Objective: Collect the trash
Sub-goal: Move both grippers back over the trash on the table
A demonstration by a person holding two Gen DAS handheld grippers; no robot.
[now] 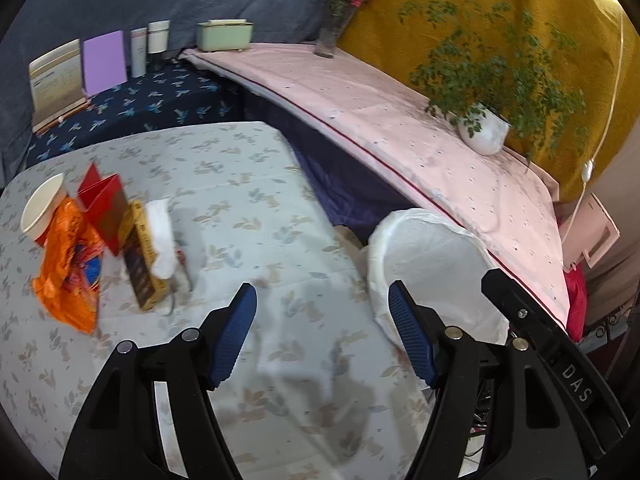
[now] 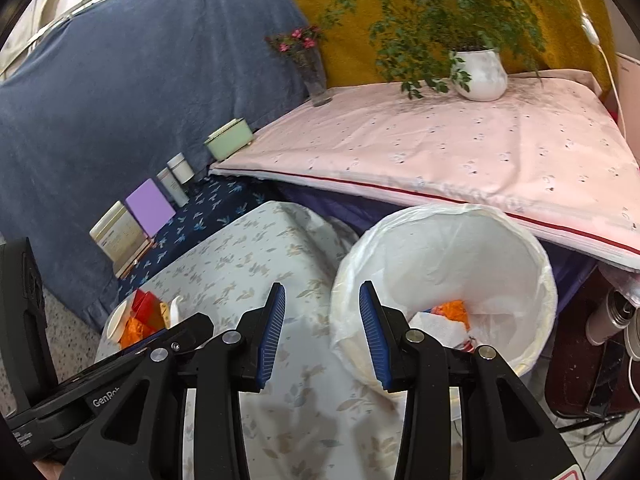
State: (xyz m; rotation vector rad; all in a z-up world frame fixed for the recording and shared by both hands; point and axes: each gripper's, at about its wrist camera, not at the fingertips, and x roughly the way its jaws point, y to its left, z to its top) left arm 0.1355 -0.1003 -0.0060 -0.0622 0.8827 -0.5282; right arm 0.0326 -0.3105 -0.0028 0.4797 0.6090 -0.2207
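A pile of trash lies at the left of the leaf-patterned table [image 1: 248,184]: a paper cup [image 1: 42,208], an orange wrapper [image 1: 68,276], a red box [image 1: 106,208], a brown carton [image 1: 142,260] and a white tissue [image 1: 162,236]. The pile also shows in the right wrist view [image 2: 140,318]. My left gripper [image 1: 322,312] is open and empty above the table, right of the pile. My right gripper [image 2: 322,320] is open and empty, just left of the white-lined bin [image 2: 440,240], which holds an orange wrapper [image 2: 452,310] and white paper [image 2: 436,326]. The bin also shows in the left wrist view [image 1: 432,264].
A pink-covered shelf [image 2: 460,148] runs behind the bin with a potted plant [image 2: 478,74] and a flower vase [image 2: 314,76]. Books [image 1: 104,62], jars [image 1: 158,38] and a green box [image 1: 224,36] line the dark blue ledge. Cables and a phone [image 2: 604,380] lie at the right.
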